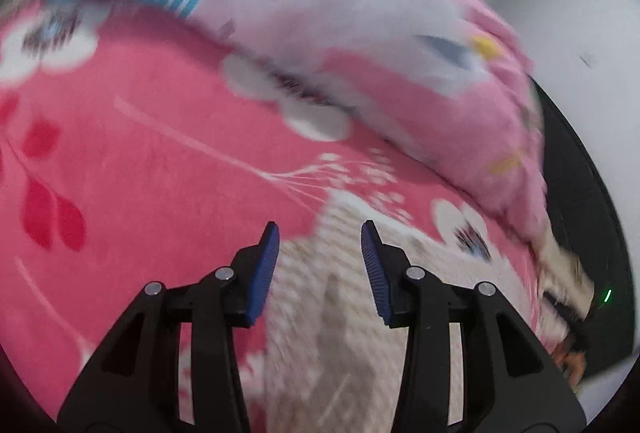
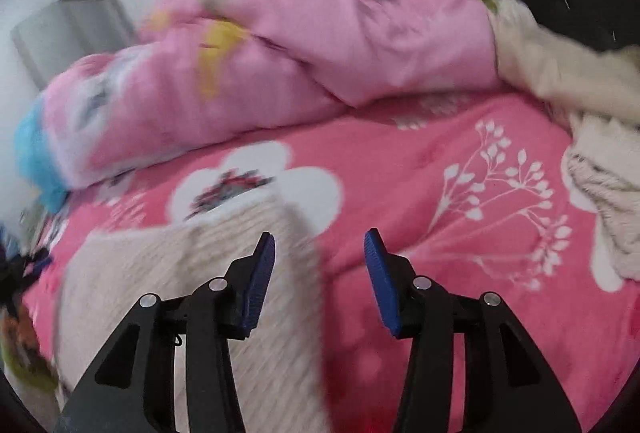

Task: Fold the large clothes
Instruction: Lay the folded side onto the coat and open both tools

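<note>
A home bedroom: floral pink bedspread and bunched pink quilt.

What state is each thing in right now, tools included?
Left tool: open, nothing between its pads.
Right tool: open, empty.
Cream knit sweater: lying on the bed under both tools, released, blurred.
Pink floral blanket: spread flat.
Pink quilt: bunched at the far side.
Second cream garment: crumpled, unfolded.

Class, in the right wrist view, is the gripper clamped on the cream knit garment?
No: the right gripper stands open above the cream knit garment, pinching nothing.
</note>
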Demonstrator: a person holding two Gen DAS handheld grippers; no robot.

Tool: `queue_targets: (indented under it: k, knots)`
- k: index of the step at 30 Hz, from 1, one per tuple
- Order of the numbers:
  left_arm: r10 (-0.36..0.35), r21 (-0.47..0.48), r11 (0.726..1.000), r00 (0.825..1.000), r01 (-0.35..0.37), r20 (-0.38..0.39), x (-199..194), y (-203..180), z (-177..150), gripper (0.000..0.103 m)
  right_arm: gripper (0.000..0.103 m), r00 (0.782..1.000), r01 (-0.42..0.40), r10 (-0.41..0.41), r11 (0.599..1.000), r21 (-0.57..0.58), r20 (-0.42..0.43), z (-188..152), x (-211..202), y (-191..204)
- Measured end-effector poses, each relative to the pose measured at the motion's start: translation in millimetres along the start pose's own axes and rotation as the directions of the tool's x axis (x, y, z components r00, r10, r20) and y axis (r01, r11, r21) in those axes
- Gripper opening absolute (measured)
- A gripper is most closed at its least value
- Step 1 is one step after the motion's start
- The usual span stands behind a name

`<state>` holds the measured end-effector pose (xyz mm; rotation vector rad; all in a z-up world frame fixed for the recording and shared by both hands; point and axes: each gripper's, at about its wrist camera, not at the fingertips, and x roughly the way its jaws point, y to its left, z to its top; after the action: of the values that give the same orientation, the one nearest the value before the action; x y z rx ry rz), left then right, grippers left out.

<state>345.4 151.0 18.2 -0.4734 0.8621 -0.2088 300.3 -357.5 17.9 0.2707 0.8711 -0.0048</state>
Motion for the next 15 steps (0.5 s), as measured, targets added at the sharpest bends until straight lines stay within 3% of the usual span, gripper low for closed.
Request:
queue_targets:
  k: [3,6,9,10,12,13,15]
  knots:
    - [-0.035,0.248,0.968,0.999,0.03,0.015,-32,-47,-39,0.049,0.048,0.995,-0.098,0.099,0.985,-0.144,0.001,-42,-38,36]
    - [0.006,0.353,0.935,1.0,0.001,-0.018,-36,-63,-88,0.051,0.054,0.99,-0.143,0.138,0.961,-0.235,-0.041,-88,-44,54]
    - [0.142,0.268,0.957,0.987,-0.116,-0.079,-15,-28,-125,0.05,0.054,0.988,-0.081,0.055,0.98,-0.184,-0.144,-135,-19,25]
    - [0.119,0.236,0.967,0.99,-0.096,-0.082,-15,-17,-131,0.045,0.054,0.985,-0.088,0.067,0.988,-0.13,-0.157,-143,-18,9]
    - [0.12,0.182,0.977,0.992,-0.112,-0.032,-34,-3,-134,0.046,0.054,0.986,-0.111,0.106,0.993,-0.031,-0.128,-149,-41,-15]
    - [0.184,0.191,0.964,0.983,-0.185,0.021,-48,-4,-134,0.052,0.06,0.991,-0.08,0.077,0.997,-0.022,-0.111,-148,-53,-19]
    - [0.184,0.238,0.95,0.978,-0.203,0.099,-73,-15,-136,0.053,0.062,0.995,-0.069,0.066,0.997,-0.038,-0.081,-148,-73,-17]
